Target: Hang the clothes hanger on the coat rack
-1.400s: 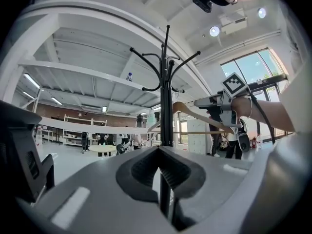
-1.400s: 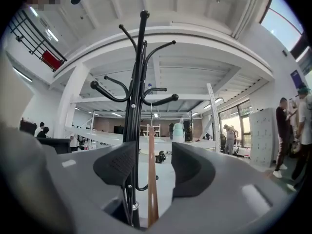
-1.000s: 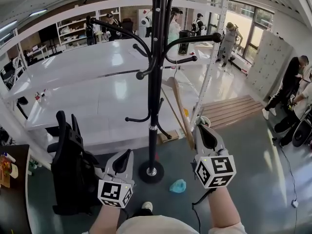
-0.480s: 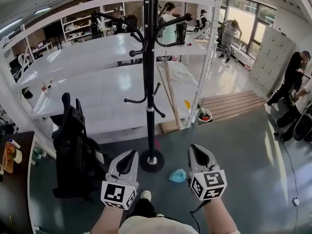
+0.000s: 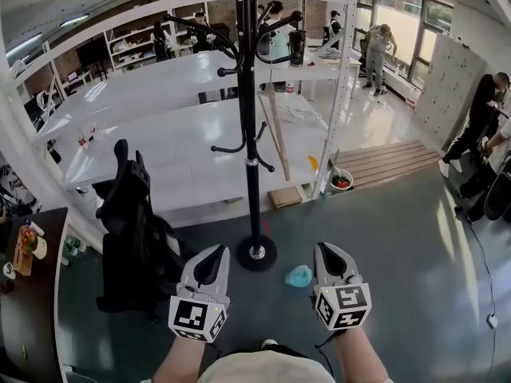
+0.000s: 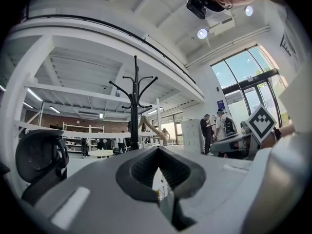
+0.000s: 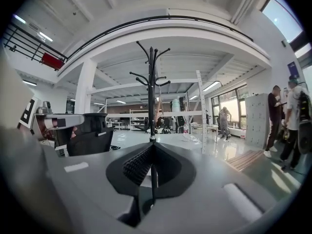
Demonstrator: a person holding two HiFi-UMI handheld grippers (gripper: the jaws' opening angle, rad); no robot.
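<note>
Two grey hand-held grippers, lower centre, both shut tight, gripping nothing: left gripper (image 5: 213,251), right gripper (image 5: 329,250)
Upper centre: one tall black metal coat rack (image 5: 252,190); left: one black office chair (image 5: 132,222); beside right gripper: one crumpled light-blue cloth (image 5: 299,276)

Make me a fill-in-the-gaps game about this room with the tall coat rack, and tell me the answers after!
1. The tall coat rack is coloured ____ from top to bottom.
2. In the head view, the office chair stands on the ____ side of the coat rack.
3. The crumpled thing on the floor near the rack is light ____ in colour.
4. The jaws of the left gripper and the right gripper are both ____, with nothing between them.

Missing words: black; left; blue; shut.
</note>
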